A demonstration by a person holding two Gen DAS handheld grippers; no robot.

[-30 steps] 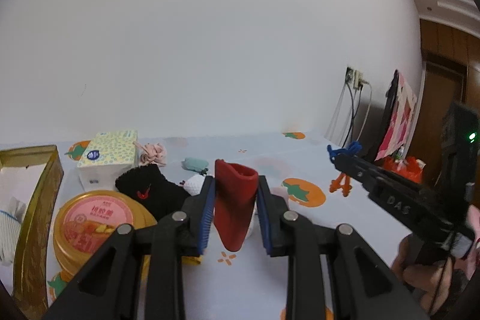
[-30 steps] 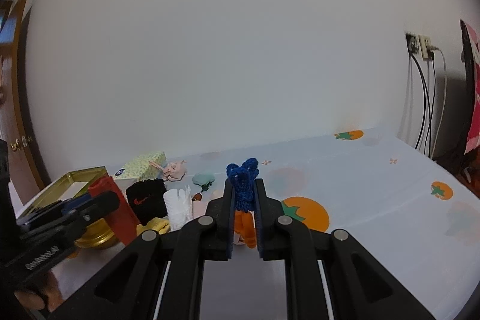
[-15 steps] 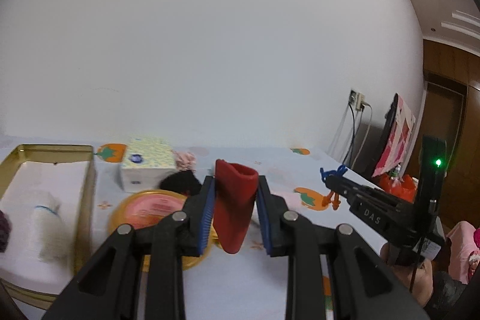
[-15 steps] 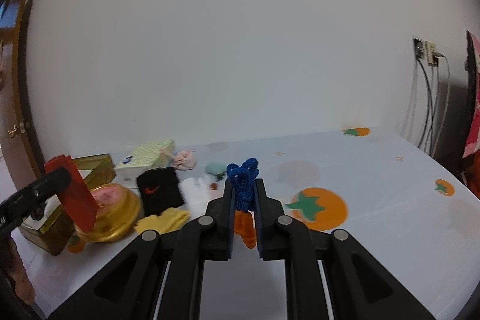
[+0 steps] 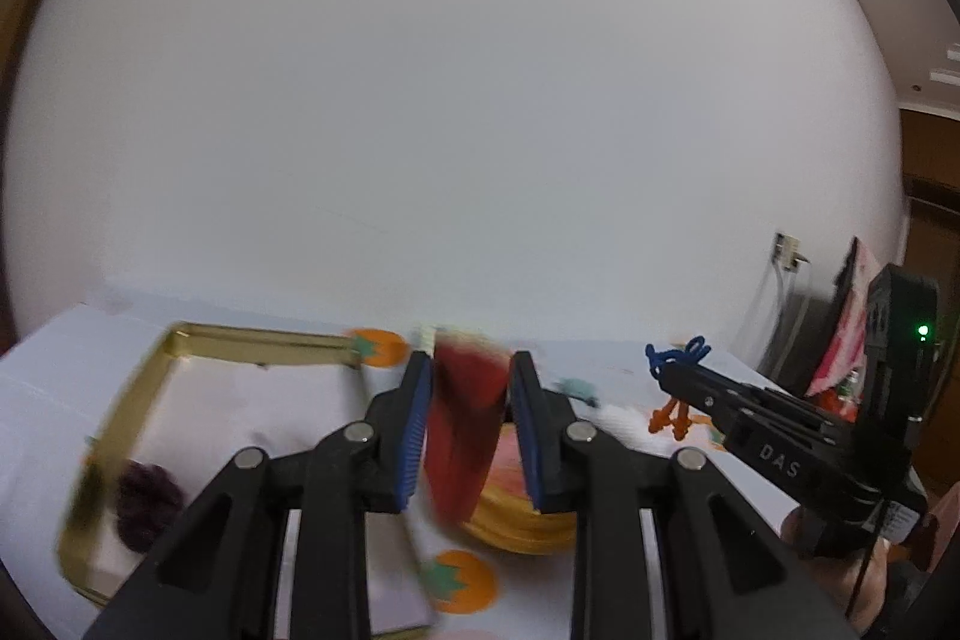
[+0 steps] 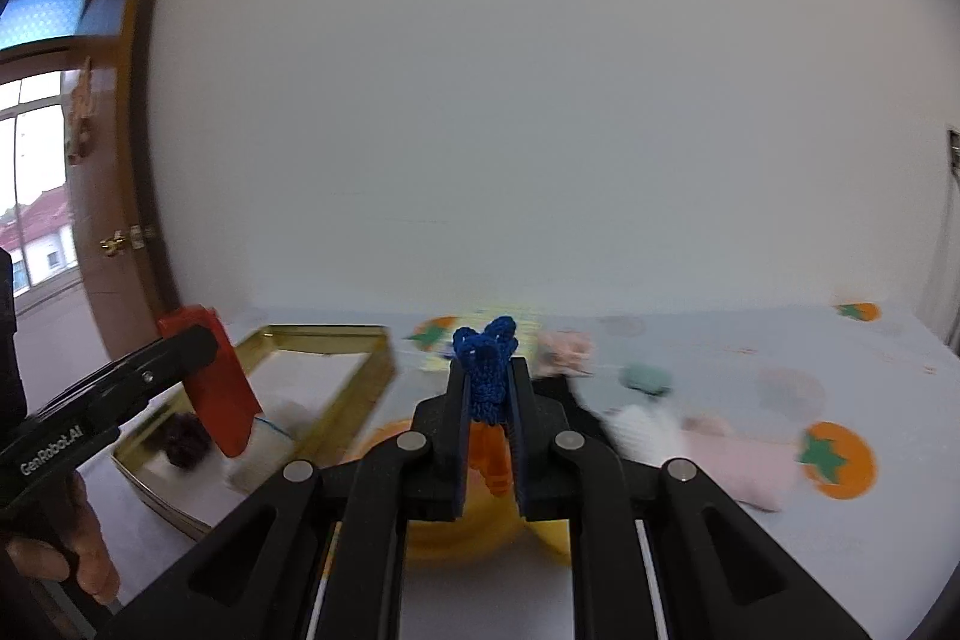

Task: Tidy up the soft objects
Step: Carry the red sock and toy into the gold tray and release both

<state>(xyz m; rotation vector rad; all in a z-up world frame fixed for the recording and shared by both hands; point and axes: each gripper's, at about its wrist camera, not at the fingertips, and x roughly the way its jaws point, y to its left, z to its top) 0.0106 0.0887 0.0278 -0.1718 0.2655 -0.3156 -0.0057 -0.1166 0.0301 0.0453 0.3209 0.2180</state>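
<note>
Okay, my left gripper (image 5: 468, 430) clamps a red fabric sleeve (image 5: 465, 418), my right gripper (image 6: 487, 418) a blue-and-orange crocheted toy (image 6: 485, 376); the rectangular gold metal tin (image 6: 354, 400) holds a dark fuzzy ball (image 6: 186, 439).

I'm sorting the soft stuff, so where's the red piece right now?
The red piece is clamped in the left tongs, held in the air just right of the gold tin.

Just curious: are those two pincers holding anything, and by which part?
Left hand-held gripper: red cloth, upper part. Right hand-held gripper: blue-and-orange knit toy, its middle.
</note>
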